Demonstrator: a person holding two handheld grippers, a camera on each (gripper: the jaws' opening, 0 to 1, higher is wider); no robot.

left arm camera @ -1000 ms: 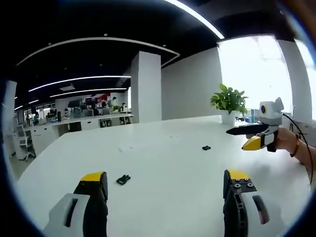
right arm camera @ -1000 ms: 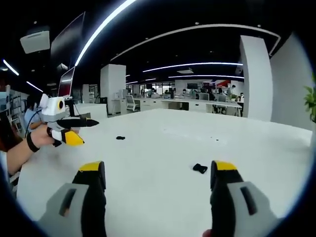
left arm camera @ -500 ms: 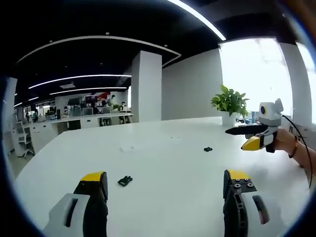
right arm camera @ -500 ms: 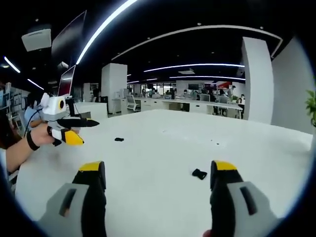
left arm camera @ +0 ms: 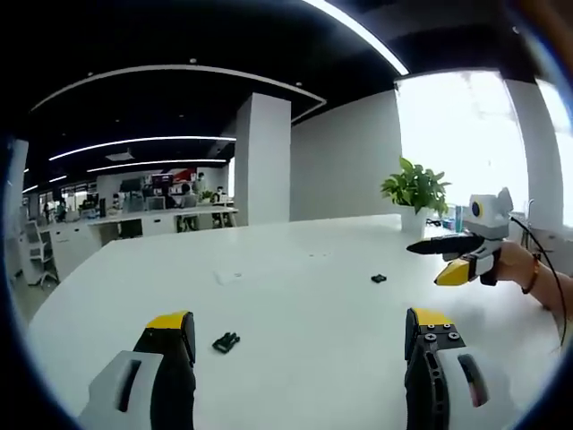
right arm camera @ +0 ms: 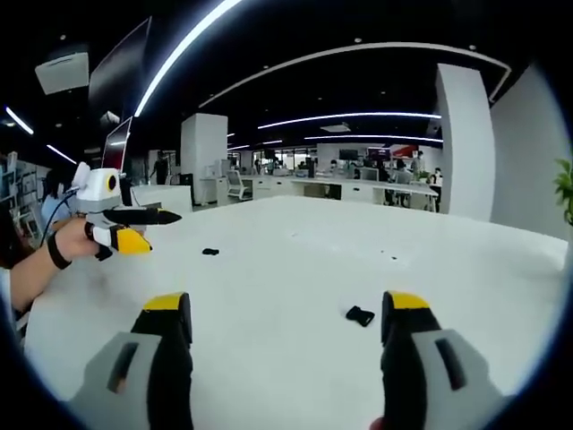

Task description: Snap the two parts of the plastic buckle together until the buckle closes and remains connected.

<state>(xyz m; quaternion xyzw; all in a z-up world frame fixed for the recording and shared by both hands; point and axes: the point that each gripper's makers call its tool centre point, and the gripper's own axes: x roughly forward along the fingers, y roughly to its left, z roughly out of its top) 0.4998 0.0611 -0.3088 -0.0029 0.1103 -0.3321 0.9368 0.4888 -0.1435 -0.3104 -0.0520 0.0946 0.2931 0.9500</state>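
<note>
Showing the task at its outset: the two buckle halves lie well apart on the white surface (left arm camera: 295, 296), one half (left arm camera: 226, 341) just ahead of the left gripper (left arm camera: 300, 333) and near its left finger, the other half (right arm camera: 359, 314) just ahead of the right gripper (right arm camera: 285, 315) and near its right finger. Both pairs of fingers are spread wide and hold nothing, each gripper hovering above the surface. Judged from this layout, picking up, aligning and snapping all remain to be done.

Two black buckle pieces lie on one white worktop (left arm camera: 295, 296): a near piece (left arm camera: 226, 341) and a far piece (left arm camera: 379, 279). Two tools are held up, the left tool (left arm camera: 300, 336) and the right tool (right arm camera: 279, 318). One potted plant (left arm camera: 414, 188) stands at the back.
</note>
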